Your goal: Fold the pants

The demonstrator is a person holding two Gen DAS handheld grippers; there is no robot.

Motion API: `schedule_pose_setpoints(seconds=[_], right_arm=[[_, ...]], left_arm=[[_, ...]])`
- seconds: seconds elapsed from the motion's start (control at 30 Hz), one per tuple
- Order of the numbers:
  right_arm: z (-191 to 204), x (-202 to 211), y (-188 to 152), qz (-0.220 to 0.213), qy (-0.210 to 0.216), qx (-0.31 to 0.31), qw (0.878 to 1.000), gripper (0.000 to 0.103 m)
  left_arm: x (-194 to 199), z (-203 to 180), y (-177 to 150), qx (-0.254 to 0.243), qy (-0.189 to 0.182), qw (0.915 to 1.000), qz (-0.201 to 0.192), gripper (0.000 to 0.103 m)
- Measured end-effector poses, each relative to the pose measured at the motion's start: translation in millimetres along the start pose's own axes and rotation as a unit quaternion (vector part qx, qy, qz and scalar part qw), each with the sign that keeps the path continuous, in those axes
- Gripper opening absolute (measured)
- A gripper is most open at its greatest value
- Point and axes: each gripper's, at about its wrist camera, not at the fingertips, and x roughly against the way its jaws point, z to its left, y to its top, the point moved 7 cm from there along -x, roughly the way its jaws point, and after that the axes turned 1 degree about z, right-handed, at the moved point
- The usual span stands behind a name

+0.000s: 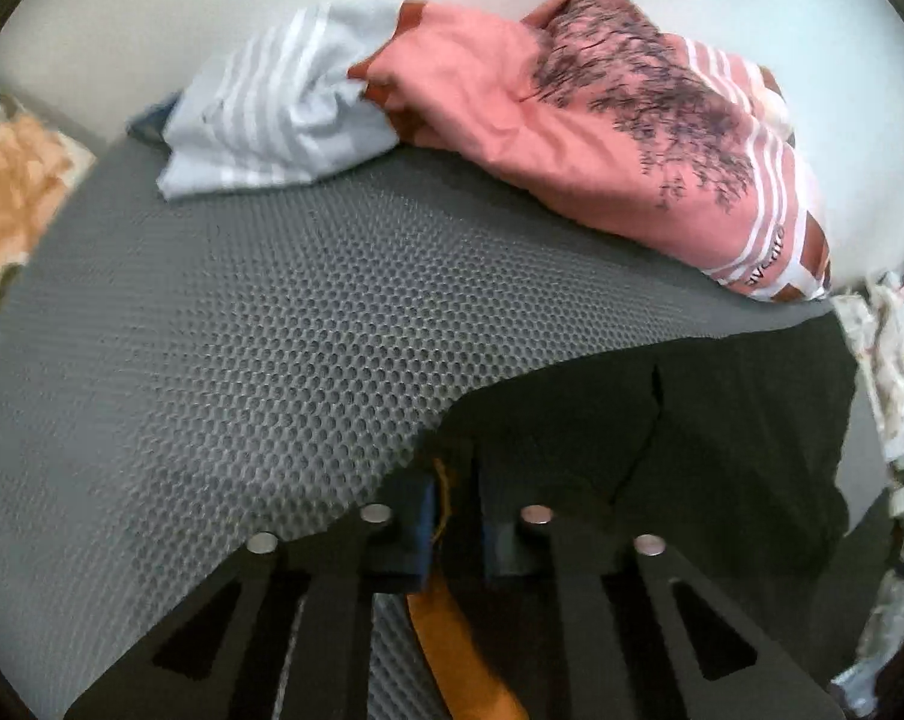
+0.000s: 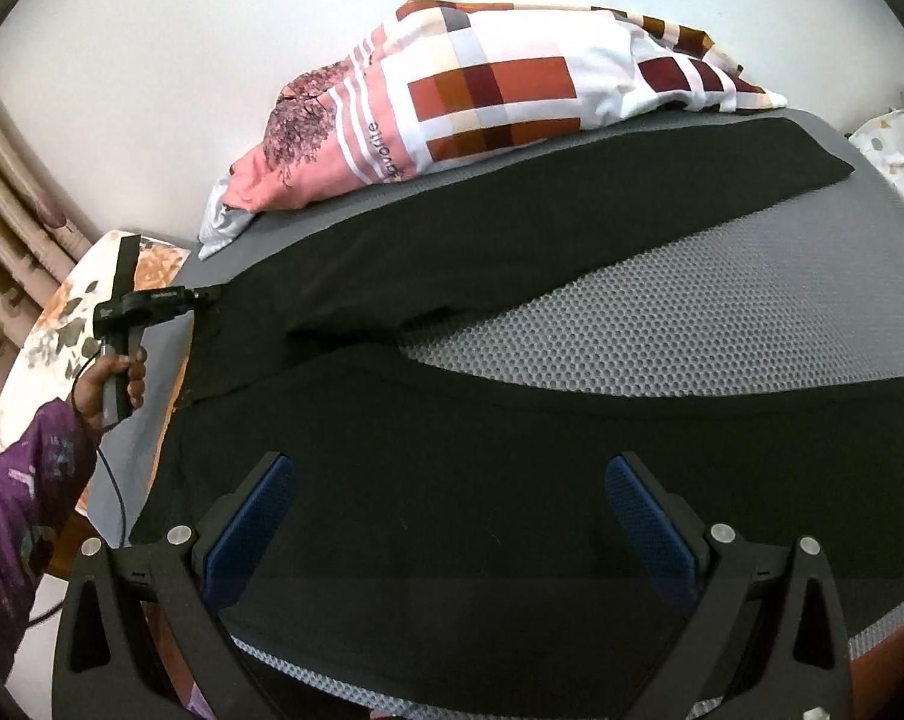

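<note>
Black pants [image 2: 512, 420] spread flat on grey honeycomb mat [image 2: 722, 312], legs splayed in a V toward the right of the right wrist view, bare mat wedge between them. Upper leg runs along the far side, hem [image 2: 824, 165] ending near the mat's far right corner, just short of the patterned duvet [image 2: 482, 96] heaped against the white wall. Lower leg runs off the right of frame. Waist end at the mat's left edge. Left gripper [image 1: 452, 480] pressed together, pinching the pants' edge at that waist corner, an orange strip of fabric [image 1: 443, 492] caught between the blue pads; same gripper seen from the right wrist view [image 2: 203, 297], held by a hand [image 2: 110, 384] in a purple sleeve, cable hanging below. Right gripper [image 2: 452, 516] spread wide, blue pads [image 2: 254, 516] hanging above the near pants panel, nothing between them; contact with cloth cannot be told. Open mat: large bare area left of the pants in the left wrist view, up to the striped grey-white cloth [image 1: 272, 114] and the duvet at the far edge. Clutter beyond the mat on both sides: floral cushion [image 2: 62, 330] at left, printed fabric [image 2: 896, 150] at far right.
</note>
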Motion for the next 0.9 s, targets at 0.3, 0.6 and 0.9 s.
schedule_pose_setpoints(seconds=[0.3,0.6,0.9], right_arm=[[7.3,-33.5,77.4,0.032,0.156,-0.094,0.983,0.103],[-7.4,-114.9,155.1,0.097,0.265,-0.254,0.925,0.103],[-21.1,-158.1,180.9,0.114,0.253,-0.289,0.916,0.038]], left_arm=[[127.5,-97.5,-44.3,-0.077,0.007,0.9832,-0.165,0.009],[211.4,-162.2,-124.4,-0.127,-0.038,0.9672,-0.216,0.01],[220.3,-164.5,-179.7,-0.054,-0.066,0.9792,-0.184,0.01]])
